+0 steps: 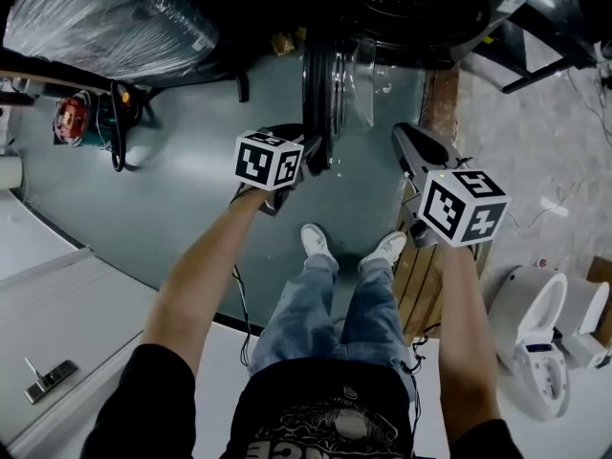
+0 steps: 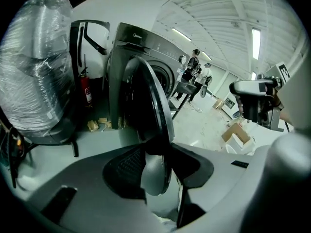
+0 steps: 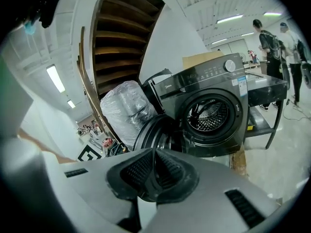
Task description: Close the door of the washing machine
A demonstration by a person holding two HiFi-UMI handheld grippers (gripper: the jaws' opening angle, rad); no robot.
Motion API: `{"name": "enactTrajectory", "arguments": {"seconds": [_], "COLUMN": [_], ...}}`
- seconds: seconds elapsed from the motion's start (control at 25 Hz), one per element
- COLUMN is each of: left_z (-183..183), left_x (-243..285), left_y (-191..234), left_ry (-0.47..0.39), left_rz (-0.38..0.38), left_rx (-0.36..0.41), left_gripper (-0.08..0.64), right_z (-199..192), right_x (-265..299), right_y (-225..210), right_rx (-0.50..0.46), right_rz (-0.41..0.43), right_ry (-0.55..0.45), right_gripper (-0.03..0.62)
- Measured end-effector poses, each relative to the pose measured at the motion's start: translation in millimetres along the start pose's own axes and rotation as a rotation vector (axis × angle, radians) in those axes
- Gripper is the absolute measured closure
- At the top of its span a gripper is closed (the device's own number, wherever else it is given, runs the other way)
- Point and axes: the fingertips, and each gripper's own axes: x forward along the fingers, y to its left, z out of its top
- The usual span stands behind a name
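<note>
In the left gripper view, a bulky bundle (image 2: 34, 62) wrapped in crinkled clear film is seen at far left. At centre the round, dark-rimmed door (image 2: 148, 96) stands open and edge-on, its rim pinched between the ribbed pads of the left gripper (image 2: 158, 165). In the right gripper view, the pads of the right gripper (image 3: 154, 171) are pressed together at lower centre, below the glossy grey washing machine (image 3: 214, 113).

Dark grey washing machine (image 3: 214, 106), round door (image 2: 148, 106) swung wide open

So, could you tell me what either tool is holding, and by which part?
The left tool grips the washing machine door by its outer rim; the right tool is shut on nothing.
</note>
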Motion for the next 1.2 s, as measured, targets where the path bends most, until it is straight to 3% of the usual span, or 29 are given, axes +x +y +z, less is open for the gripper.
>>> {"name": "enactTrajectory", "arguments": {"seconds": [0.72,1.2], "left_z": [50.2,95.2], "left_x": [87.4,141.7], "left_y": [-104.4,-148.5], "left_ry": [0.031,-0.031], "left_rz": [-0.022,0.032], "left_rx": [-0.118,-0.264], "left_gripper": [0.314,0.302], "right_z": [12.7,19.7], "right_x": [-59.8,-99.5], "right_y": [-115.7,-192.7], "right_rx": [0.091,0.115], "right_rz": [-0.09,-0.11], "right_ry": [-0.045,-0.063], "right_gripper": [0.569,0.569]}}
